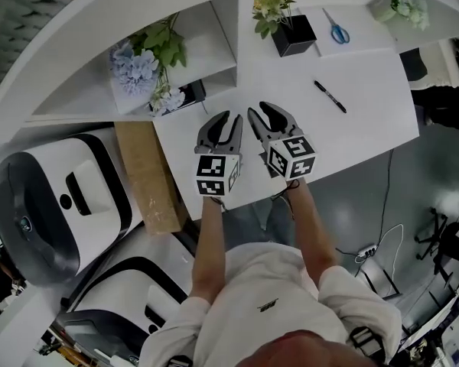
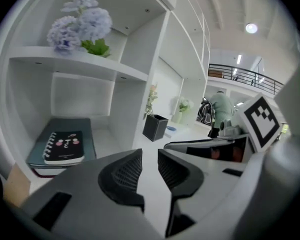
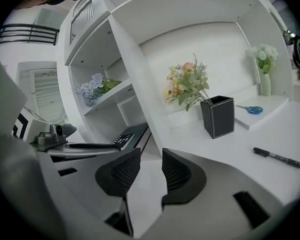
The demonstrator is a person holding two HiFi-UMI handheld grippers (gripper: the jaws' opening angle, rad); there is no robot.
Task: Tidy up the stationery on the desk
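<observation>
**2 empty grippers, 1 marker waiting**

Both grippers hover side by side over the near edge of the white desk (image 1: 367,136), and I'm holding nothing. My left gripper (image 1: 231,121) has its jaws at a narrow gap, with bare desk showing between the pads. My right gripper (image 1: 262,113) is the same: a slim gap and nothing in it.

The stationery is all off to my right. The black marker (image 1: 330,96) lies flat on open desk, well apart from both grippers. The blue-handled scissors (image 1: 336,29) sit further back on a low raised ledge. Between them and me stands the black pen holder (image 1: 294,35), which has a bunch of flowers in it.

My read is that the marker goes first, and it's the right gripper's job. I'd spread the jaws wider before coming down, because this gap looks tight for a clean approach. I'd set the jaws across the barrel near its middle, not along it, then pinch gently, since a round barrel may roll. If it goes in the holder, I'd tip it upright and feed it past the stems.

The desk top is smooth and glossy, so things could slide. On my left, a cubby holds spiral notebooks (image 2: 65,146), with blue hydrangeas (image 2: 82,26) on the shelf above. The floor beyond is grey, with cables trailing.
</observation>
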